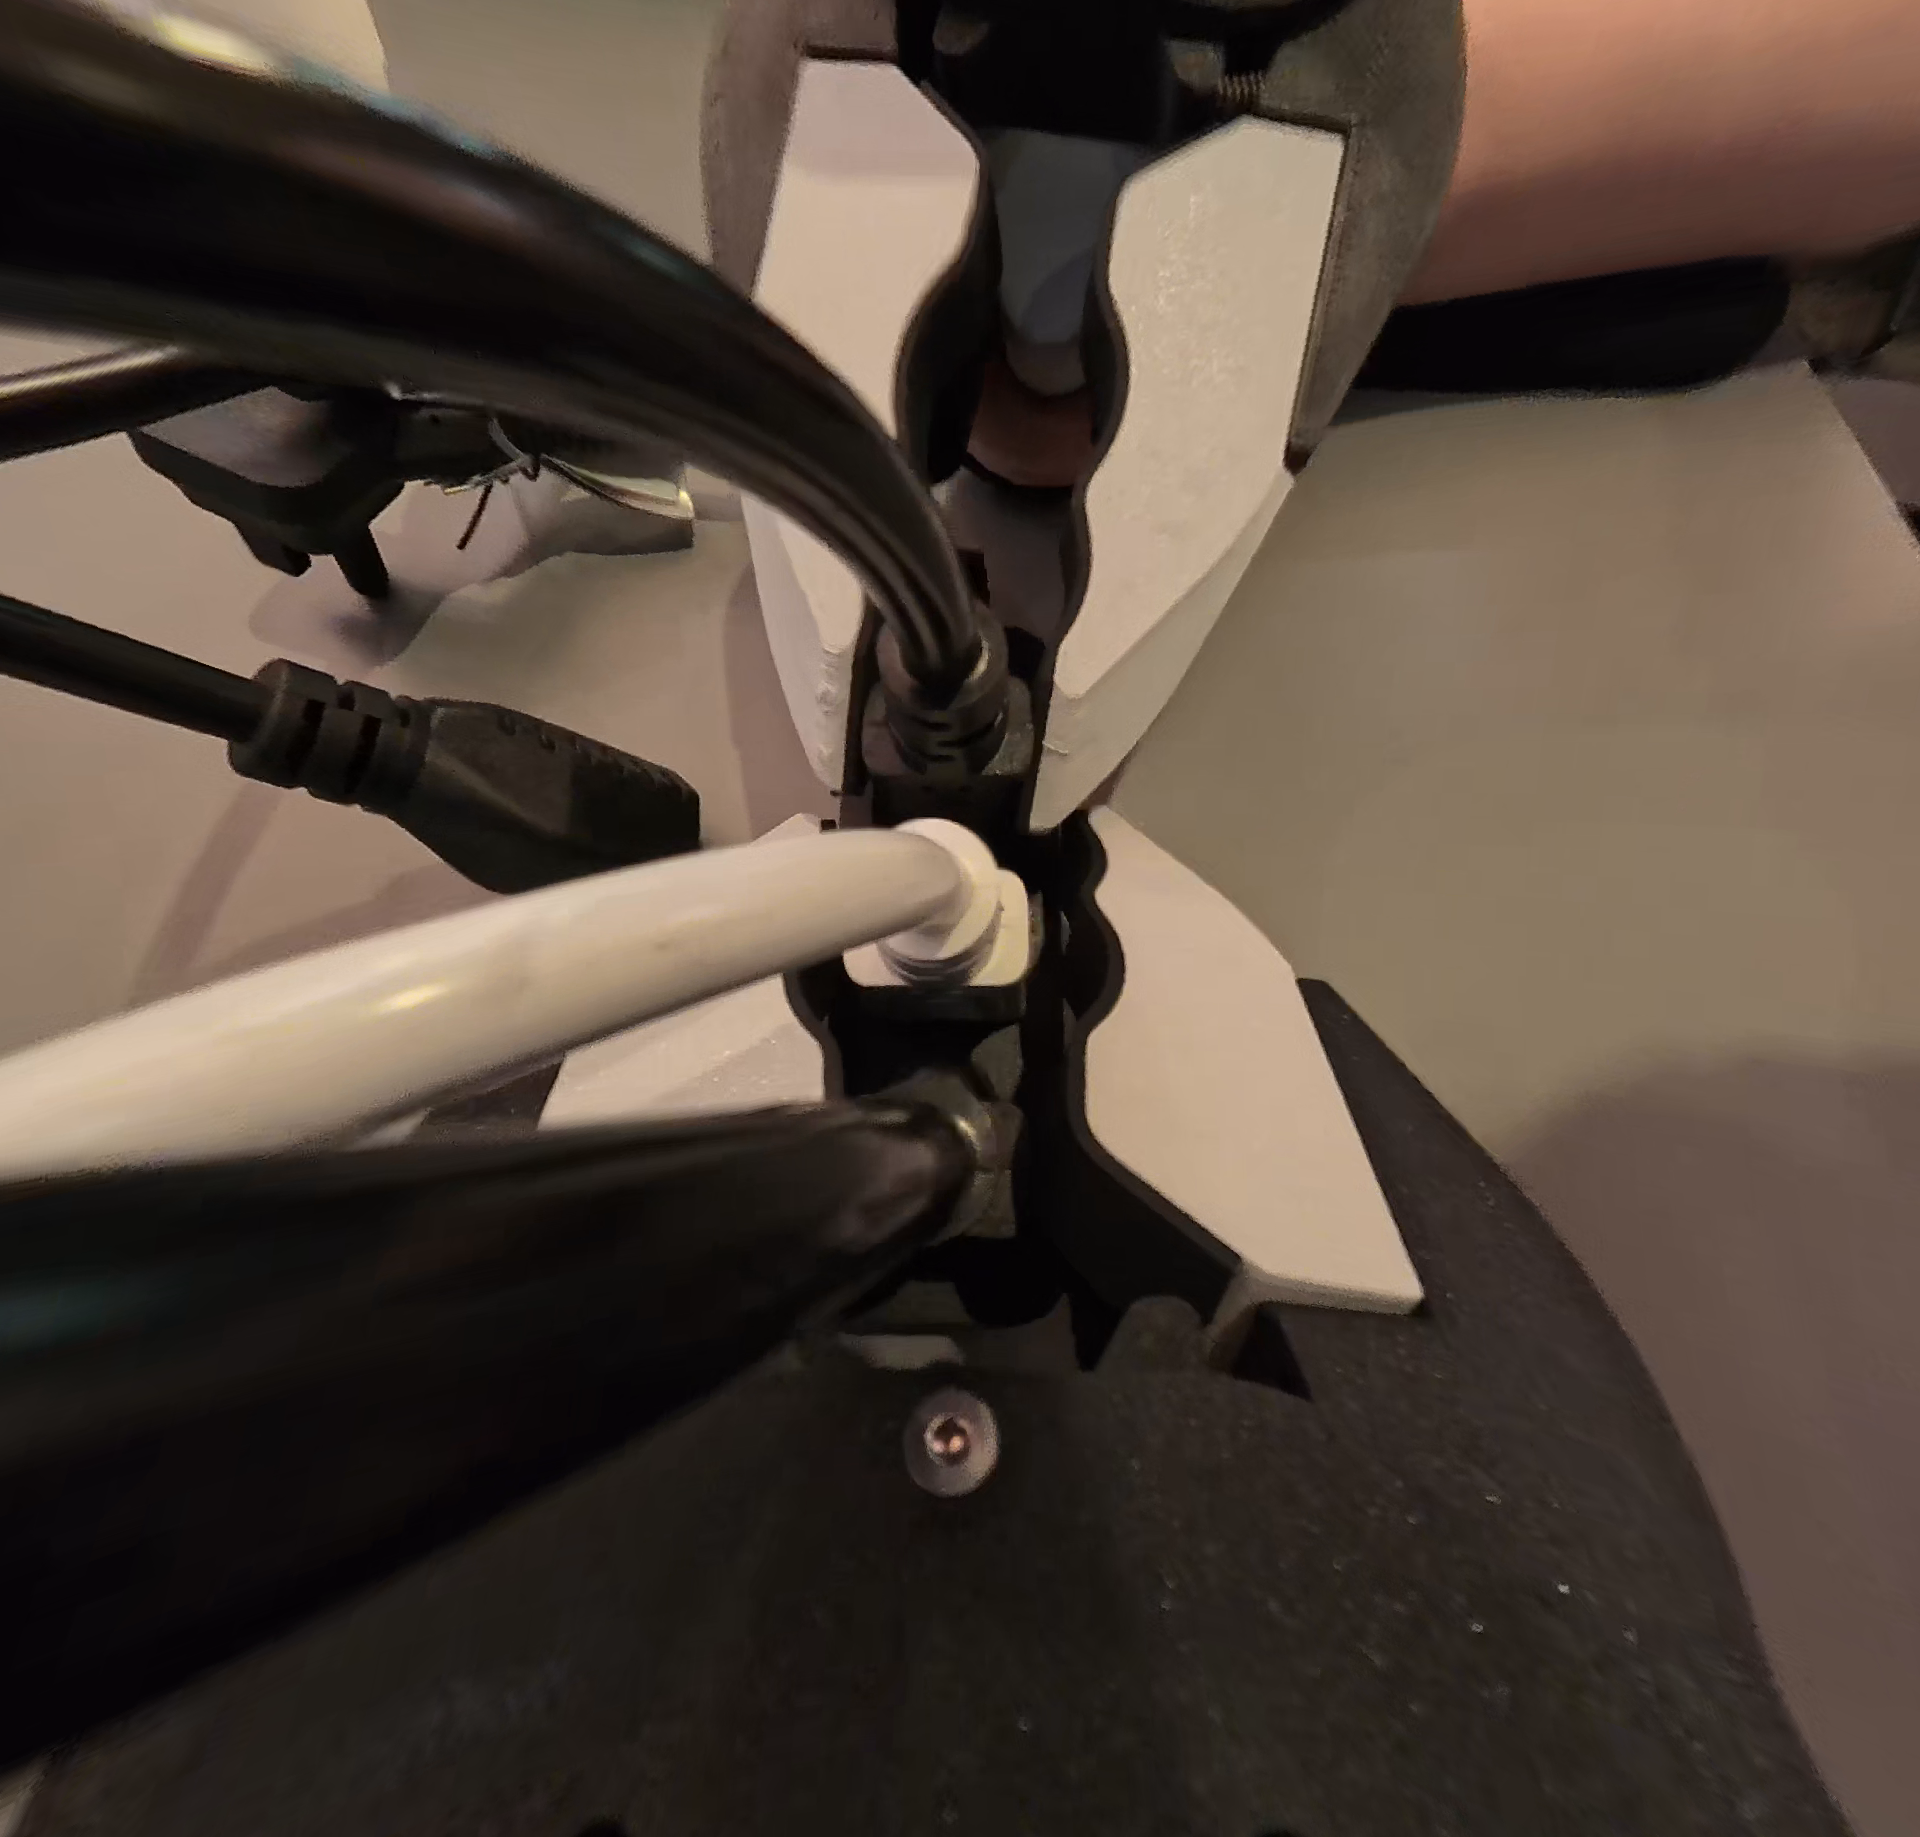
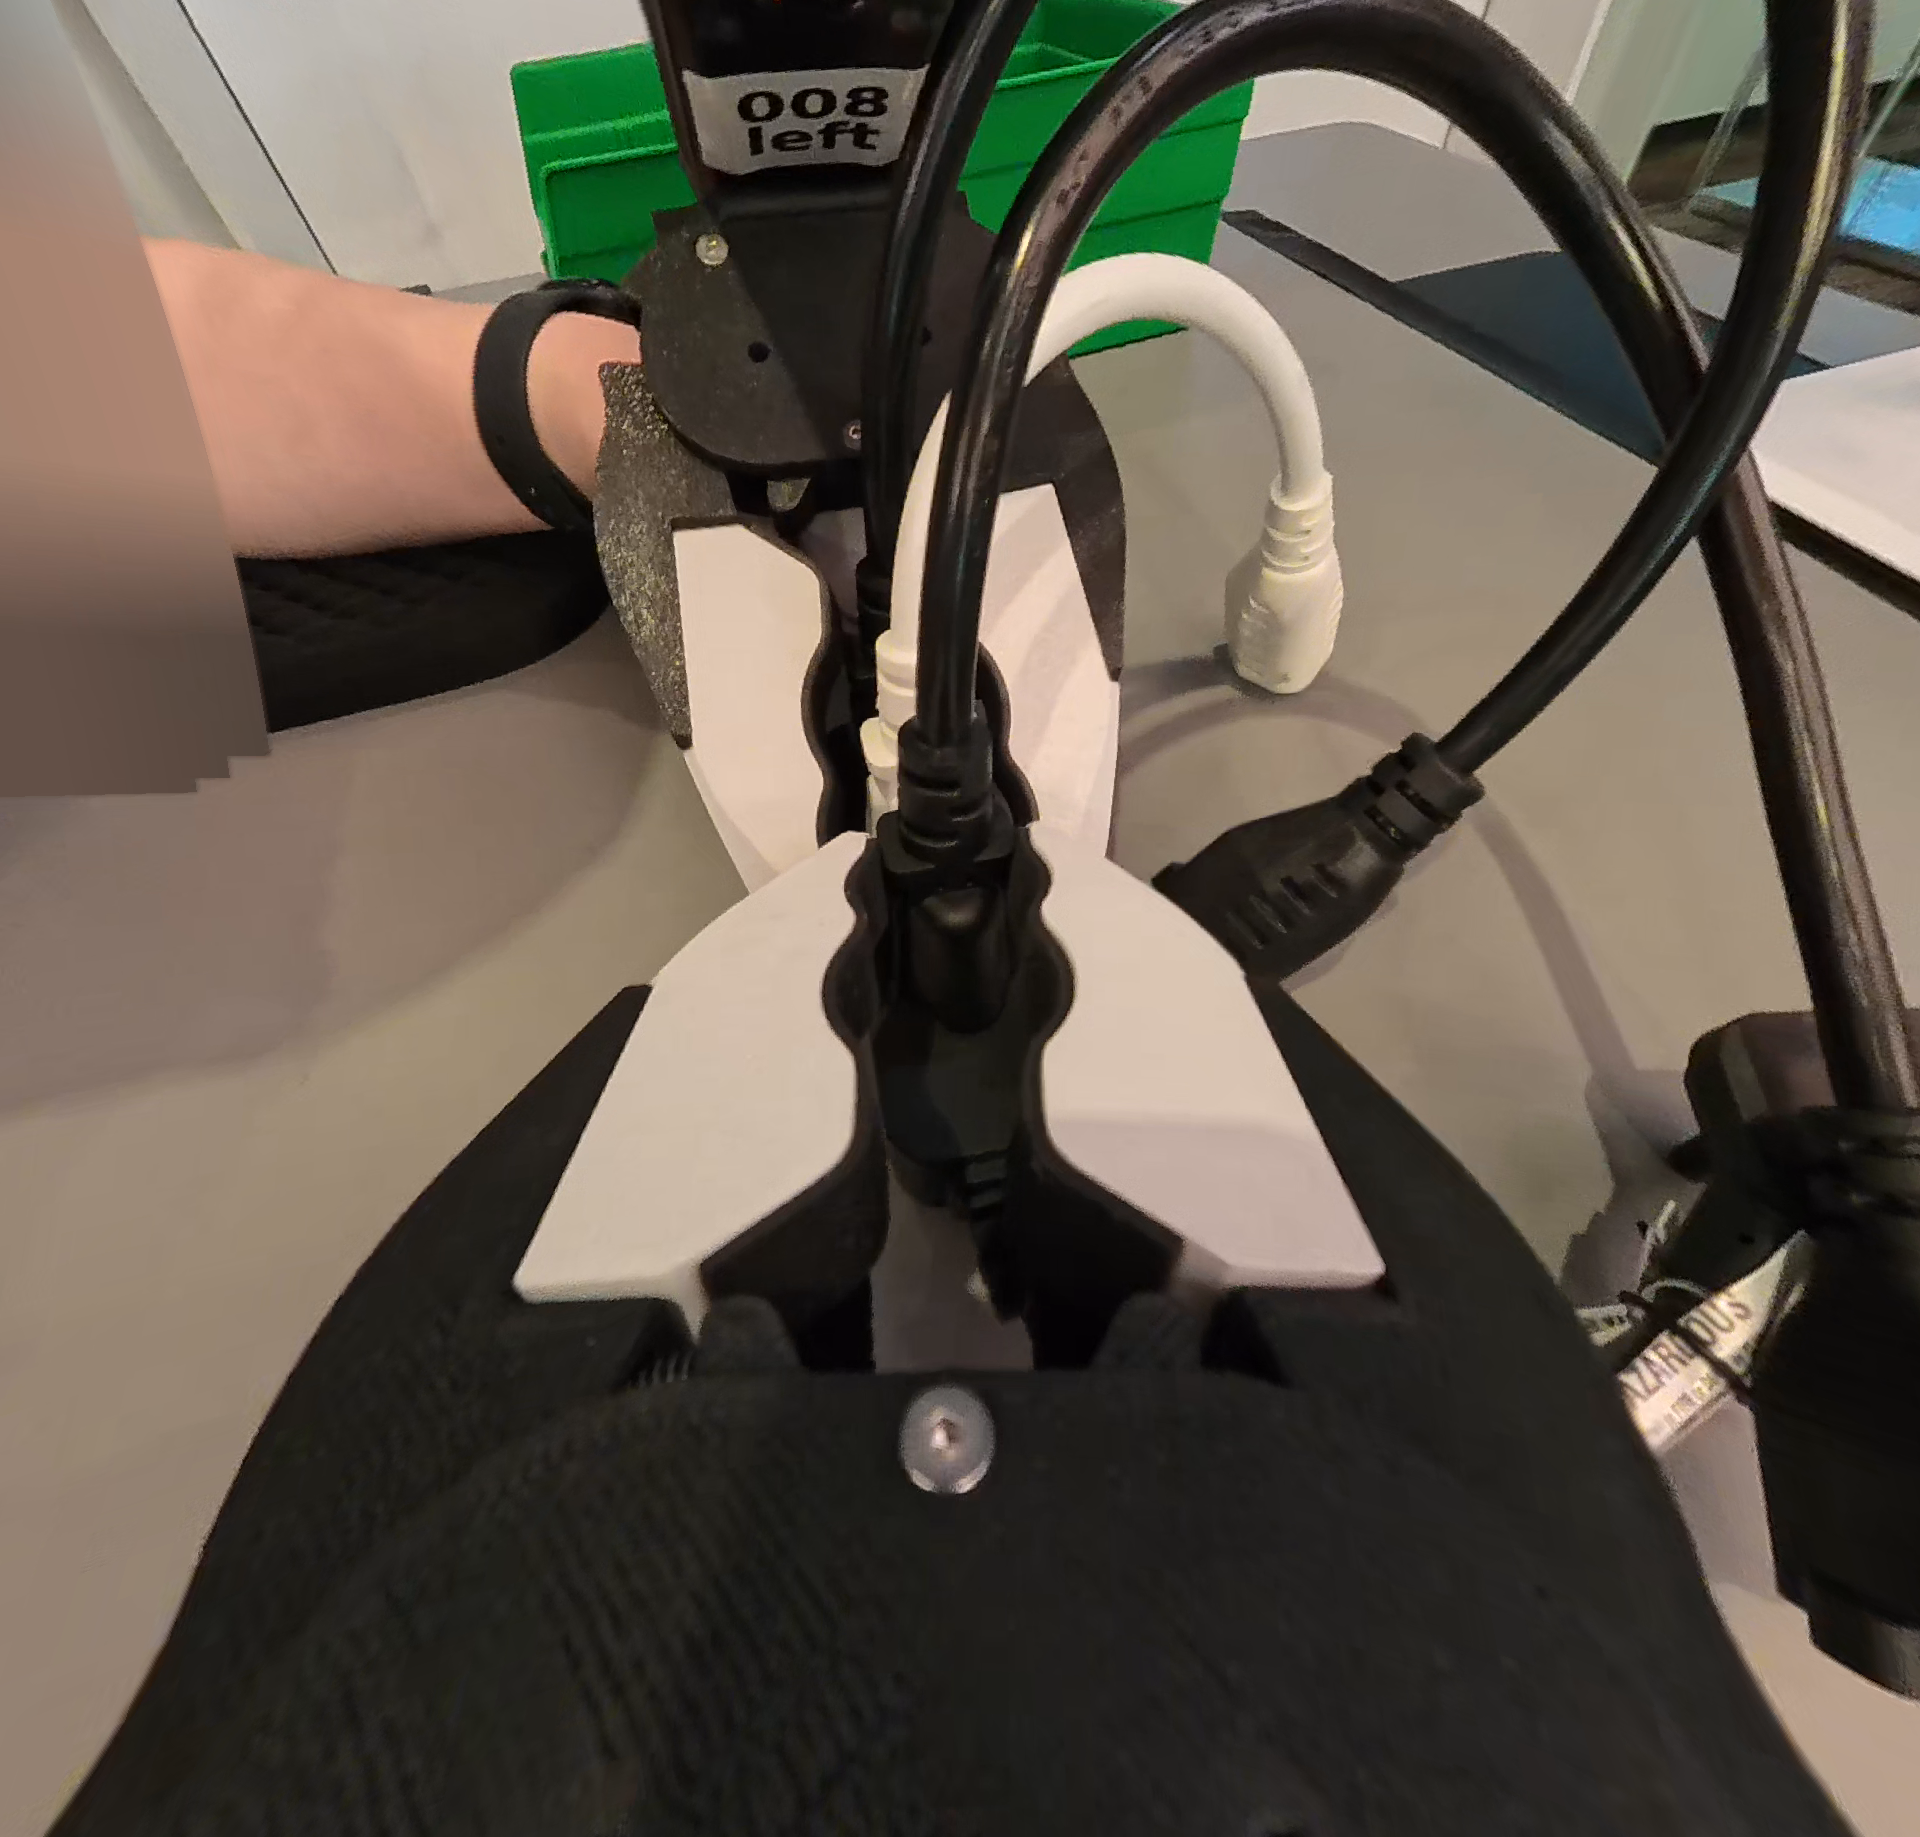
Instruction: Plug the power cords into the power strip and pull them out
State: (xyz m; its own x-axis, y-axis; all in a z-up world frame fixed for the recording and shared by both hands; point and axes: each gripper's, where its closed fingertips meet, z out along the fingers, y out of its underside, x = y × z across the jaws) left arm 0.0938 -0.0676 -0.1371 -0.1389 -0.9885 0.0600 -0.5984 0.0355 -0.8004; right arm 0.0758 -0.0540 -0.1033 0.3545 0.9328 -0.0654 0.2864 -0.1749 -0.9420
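Note:
My two grippers face each other tip to tip over a narrow pale power strip that is mostly hidden between their jaws. My right gripper is shut on a black plug that stands in the strip; its black cord arches up. My left gripper is shut around a white plug. In the left wrist view, my left gripper holds the white plug. A second black plug sits nearer the camera, and the right gripper is on the far black plug.
The cords' loose ends lie on the grey table: a black connector and a white connector. A tied black cord bundle with a tag is at the right. A green bin stands behind. A person's forearm with a black wristband is at the left. The grippers are tip to tip, or close to it.

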